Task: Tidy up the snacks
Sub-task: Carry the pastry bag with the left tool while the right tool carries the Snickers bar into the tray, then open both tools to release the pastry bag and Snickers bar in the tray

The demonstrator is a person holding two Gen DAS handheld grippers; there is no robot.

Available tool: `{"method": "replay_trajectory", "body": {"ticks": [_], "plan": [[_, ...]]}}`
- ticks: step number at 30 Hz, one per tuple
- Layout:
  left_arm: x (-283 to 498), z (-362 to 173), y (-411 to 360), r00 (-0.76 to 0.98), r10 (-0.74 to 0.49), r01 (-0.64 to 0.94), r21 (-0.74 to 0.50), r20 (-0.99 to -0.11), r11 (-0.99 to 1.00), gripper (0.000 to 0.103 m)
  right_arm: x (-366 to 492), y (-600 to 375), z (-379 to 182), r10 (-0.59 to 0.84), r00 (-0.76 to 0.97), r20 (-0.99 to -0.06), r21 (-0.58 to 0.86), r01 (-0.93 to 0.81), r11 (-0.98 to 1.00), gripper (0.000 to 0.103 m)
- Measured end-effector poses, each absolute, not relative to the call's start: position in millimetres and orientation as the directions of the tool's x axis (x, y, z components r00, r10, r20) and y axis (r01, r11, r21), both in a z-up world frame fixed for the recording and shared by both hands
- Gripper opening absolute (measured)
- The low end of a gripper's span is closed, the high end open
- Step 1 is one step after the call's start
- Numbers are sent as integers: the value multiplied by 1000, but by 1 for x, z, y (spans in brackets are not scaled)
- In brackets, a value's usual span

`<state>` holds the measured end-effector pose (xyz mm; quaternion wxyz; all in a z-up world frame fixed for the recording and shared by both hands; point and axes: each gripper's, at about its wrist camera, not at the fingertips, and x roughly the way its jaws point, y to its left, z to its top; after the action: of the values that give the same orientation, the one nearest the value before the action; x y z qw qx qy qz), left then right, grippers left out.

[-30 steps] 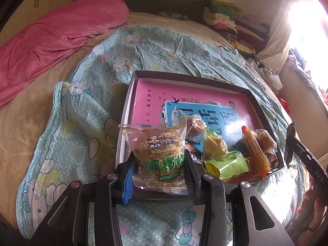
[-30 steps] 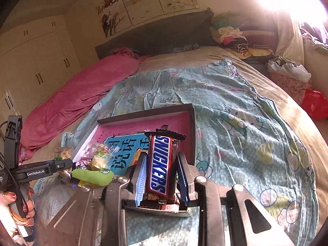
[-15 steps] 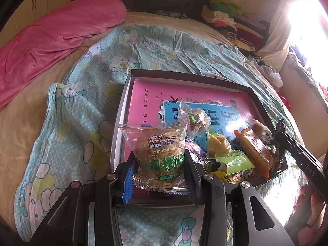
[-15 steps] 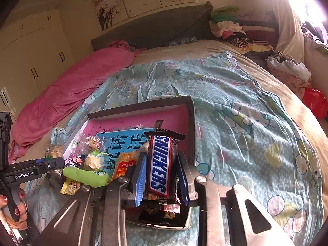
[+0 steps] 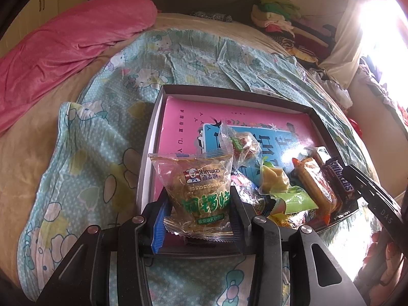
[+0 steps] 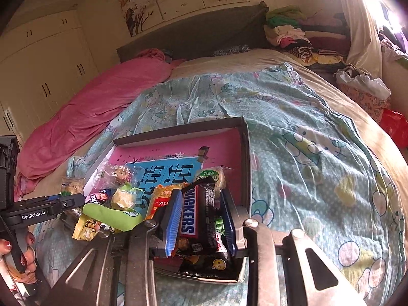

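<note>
Snacks lie heaped in the near right corner of a shallow dark-rimmed box (image 5: 163, 94) on a cartoon-print quilt (image 5: 102, 132); the box's far part, lined in pink and blue with Chinese writing, is bare. In the left wrist view, the left gripper (image 5: 199, 211) is clamped on a clear cake packet (image 5: 197, 191) printed "Ximaizi" with a chef logo and green Chinese characters, held upright over the box's near left edge. Beside it sit a clear-wrapped sweet (image 5: 242, 148), a yellow piece (image 5: 274, 181), a green wrapper (image 5: 295, 200) and an orange packet (image 5: 316, 188). At the right edge the right gripper (image 5: 354, 181) holds a Snickers bar (image 5: 338, 176).

In the right wrist view, the right gripper (image 6: 201, 219) is closed on the Snickers bar (image 6: 191, 214), blue pads pressing both sides, low over the pile by the box's right wall (image 6: 246, 158). Open quilt (image 6: 318, 153) spreads to the right. The left gripper's arm at the left edge reads "GenRobot.AI".
</note>
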<state>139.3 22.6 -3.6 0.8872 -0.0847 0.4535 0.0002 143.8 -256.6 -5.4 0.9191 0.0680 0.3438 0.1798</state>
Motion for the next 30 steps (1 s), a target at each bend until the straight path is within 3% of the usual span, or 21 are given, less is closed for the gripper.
{"method": "replay_trajectory", "body": {"ticks": [10, 22, 25, 30], "plan": [[138, -2, 22, 586, -74, -73, -144, -807, 987, 44, 140, -255, -4, 388, 691, -610, 256, -291, 922, 34], [138, 1, 22, 583, -66, -77, -136, -810, 988, 50, 137, -249, -3, 372, 695, -615, 232, -292, 928, 47], [138, 2, 22, 589, -58, -79, -129, -806, 989, 58, 137, -252, -2, 364, 702, -612, 229, -283, 931, 49], [136, 8, 21, 604, -48, -77, -119, -795, 990, 61, 137, -253, 0, 348, 712, -610, 220, -270, 937, 55]]}}
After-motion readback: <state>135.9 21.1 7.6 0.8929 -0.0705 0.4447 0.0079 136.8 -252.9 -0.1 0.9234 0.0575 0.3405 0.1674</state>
